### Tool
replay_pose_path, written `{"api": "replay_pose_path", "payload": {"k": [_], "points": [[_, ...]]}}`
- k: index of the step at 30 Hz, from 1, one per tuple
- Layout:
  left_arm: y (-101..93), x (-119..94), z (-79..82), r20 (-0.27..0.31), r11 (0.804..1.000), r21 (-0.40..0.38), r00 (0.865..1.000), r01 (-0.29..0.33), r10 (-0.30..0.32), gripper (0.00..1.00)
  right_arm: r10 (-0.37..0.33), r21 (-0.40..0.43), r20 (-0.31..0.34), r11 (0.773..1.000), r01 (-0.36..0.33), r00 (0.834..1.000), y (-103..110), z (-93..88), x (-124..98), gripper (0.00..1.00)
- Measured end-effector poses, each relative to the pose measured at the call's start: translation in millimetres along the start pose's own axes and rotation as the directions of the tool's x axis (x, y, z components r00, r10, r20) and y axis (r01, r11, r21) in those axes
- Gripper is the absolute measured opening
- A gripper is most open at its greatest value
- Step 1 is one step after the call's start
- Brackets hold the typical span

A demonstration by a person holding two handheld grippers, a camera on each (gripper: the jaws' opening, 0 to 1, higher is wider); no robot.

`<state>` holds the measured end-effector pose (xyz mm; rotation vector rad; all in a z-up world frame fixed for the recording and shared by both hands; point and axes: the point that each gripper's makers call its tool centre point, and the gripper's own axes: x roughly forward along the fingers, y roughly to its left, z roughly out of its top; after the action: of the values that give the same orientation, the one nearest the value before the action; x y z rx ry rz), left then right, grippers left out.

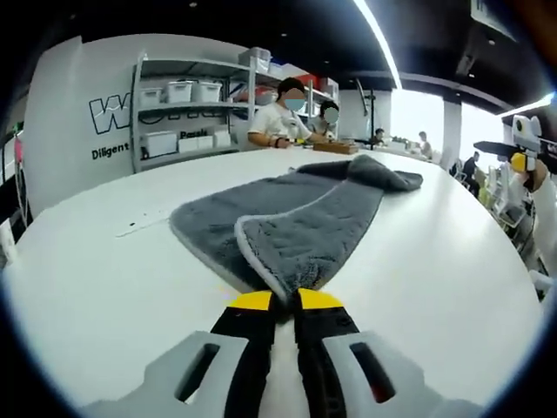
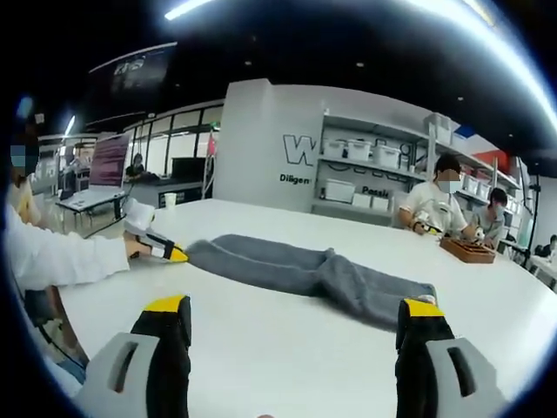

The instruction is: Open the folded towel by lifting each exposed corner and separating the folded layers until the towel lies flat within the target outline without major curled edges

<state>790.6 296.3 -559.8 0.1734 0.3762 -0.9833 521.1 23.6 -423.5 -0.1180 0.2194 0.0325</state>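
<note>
A grey towel [image 1: 296, 222] lies on the white table [image 1: 435, 270].

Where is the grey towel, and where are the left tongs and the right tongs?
grey towel [image 1: 300, 235]: left gripper view, on its near folded layer.
left tongs [image 1: 285, 300]: left gripper view, between the yellow tips pinching the towel corner.
right tongs [image 2: 294, 306]: right gripper view, midway between the wide-apart tips.

Large white table [image 1: 435, 261] seen in an open office. Metal shelving [image 1: 187, 109] stocked with white bins [image 1: 181, 91], set against a white lettered wall [image 2: 261, 148]. Ceiling light strips [image 1: 376, 39] lit; bright windows [image 1: 418, 113] behind. Two people [image 2: 446, 209] seated at back.
</note>
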Motion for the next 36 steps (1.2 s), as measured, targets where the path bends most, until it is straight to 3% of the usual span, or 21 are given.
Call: {"api": "replay_pose_path", "payload": {"k": [11, 21, 36], "points": [[13.0, -23.3, -9.1, -0.055, 0.998, 0.051, 0.998, -0.037, 0.04, 0.03, -0.002, 0.007, -0.008, 1.0, 0.003, 1.0, -0.6, -2.7, 0.6, 0.99], [31.0, -62.4, -25.9, -0.057, 0.994, -0.054, 0.994, -0.095, 0.092, 0.03, 0.0, 0.012, -0.014, 1.0, 0.0, 1.0, 1.0, -5.5, 4.1, 0.99], [41.6, -121.9, -50.4, -0.089, 0.987, -0.024, 0.983, -0.162, 0.159, 0.03, 0.008, 0.013, -0.025, 1.0, -0.008, 1.0, 5.0, -9.9, 6.3, 0.99]]}}
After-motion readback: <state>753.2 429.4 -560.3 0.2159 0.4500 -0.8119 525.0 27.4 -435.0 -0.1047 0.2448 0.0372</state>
